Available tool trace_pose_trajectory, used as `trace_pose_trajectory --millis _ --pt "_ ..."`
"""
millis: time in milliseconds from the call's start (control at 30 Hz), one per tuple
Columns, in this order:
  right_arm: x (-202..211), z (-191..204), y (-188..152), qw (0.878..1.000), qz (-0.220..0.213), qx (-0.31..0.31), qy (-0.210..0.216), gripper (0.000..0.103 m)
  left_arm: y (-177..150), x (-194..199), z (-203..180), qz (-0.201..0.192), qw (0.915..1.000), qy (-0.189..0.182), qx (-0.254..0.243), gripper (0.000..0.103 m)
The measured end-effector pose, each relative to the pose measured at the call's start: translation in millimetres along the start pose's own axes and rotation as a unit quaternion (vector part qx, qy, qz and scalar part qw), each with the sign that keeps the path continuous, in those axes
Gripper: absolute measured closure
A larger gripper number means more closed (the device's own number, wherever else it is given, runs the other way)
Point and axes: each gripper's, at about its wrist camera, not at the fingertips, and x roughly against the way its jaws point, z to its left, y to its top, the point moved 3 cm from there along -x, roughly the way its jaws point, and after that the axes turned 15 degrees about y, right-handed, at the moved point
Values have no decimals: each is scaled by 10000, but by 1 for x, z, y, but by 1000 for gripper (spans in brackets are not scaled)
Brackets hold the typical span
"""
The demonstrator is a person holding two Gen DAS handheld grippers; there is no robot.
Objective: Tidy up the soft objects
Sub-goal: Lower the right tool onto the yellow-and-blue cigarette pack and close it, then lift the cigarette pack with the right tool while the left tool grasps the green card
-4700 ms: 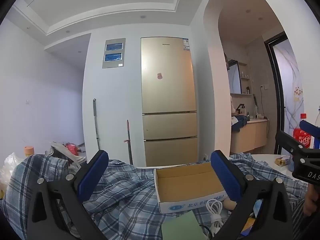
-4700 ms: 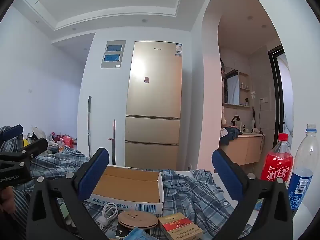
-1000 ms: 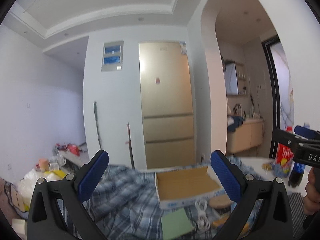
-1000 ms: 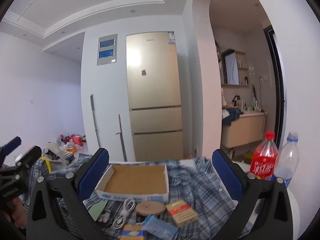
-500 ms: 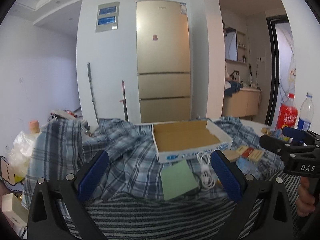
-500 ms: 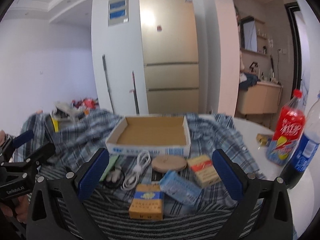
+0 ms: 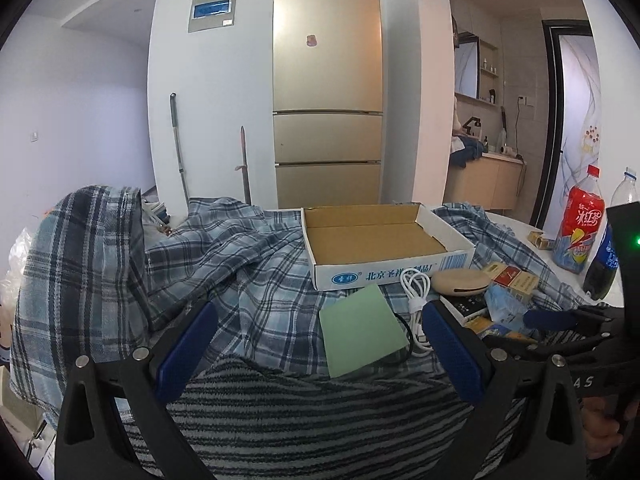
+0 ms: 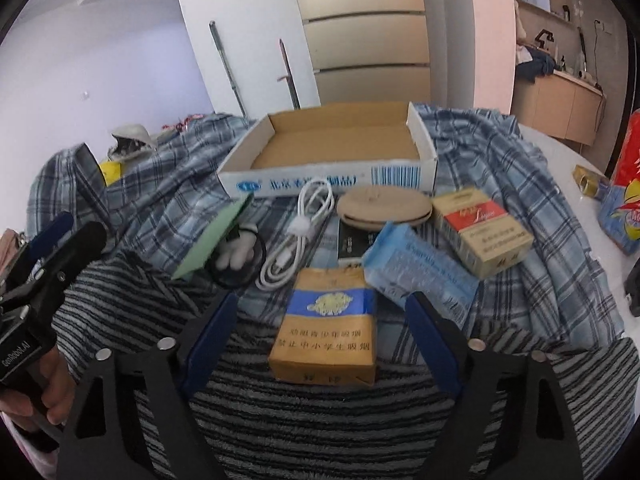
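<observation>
A blue plaid shirt (image 7: 224, 264) (image 8: 520, 184) is spread over the table, with a grey striped cloth (image 7: 320, 412) (image 8: 320, 420) at the near edge. On them lie a blue tissue pack (image 8: 420, 276), a yellow-and-blue cigarette pack (image 8: 328, 336), a red-and-gold pack (image 8: 480, 232), a white cable (image 8: 296, 232) and a green pad (image 7: 360, 332). My right gripper (image 8: 324, 340) is closing, its pads either side of the yellow-and-blue pack without touching it. My left gripper (image 7: 320, 344) stands open over the striped cloth, nothing between its fingers.
An open cardboard box (image 7: 380, 240) (image 8: 336, 148) sits behind the small items, with a round beige case (image 8: 384, 204) in front of it. A red soda bottle (image 7: 580, 232) and a dark bottle (image 7: 600, 268) stand at the right on the white table (image 8: 560, 148). A fridge stands behind.
Both grippers have sunk and tipped down toward the table, so the items fill more of the views. The right gripper's jaws have narrowed around the yellow-and-blue pack.
</observation>
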Motion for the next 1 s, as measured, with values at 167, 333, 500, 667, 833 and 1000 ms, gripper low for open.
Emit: trace_pose_trajectory --millis 167,333,500,667,833,1000 --pt "-9 -3 -2 9997 240 -17 -15 28 0 -2 -3 48 10000 -4 -55 0" --pt "-19 -5 -5 9990 436 -76 -66 42 -2 -8 -4 174 9998 -44 -90 0" --pt "-10 -4 -4 9996 179 -44 -224 51 -3 -10 -3 230 9997 -64 -73 0" --pt "10 9 2 9993 -195 282 -173 52 5 8 0 108 9996 -263 -29 0" --pt "37 22 19 9962 -604 598 -197 52 16 14 -1 182 9992 -345 -72 0" --pt "65 31 45 9872 -1189 1001 -346 52 40 24 2 -69 9995 -279 -101 4"
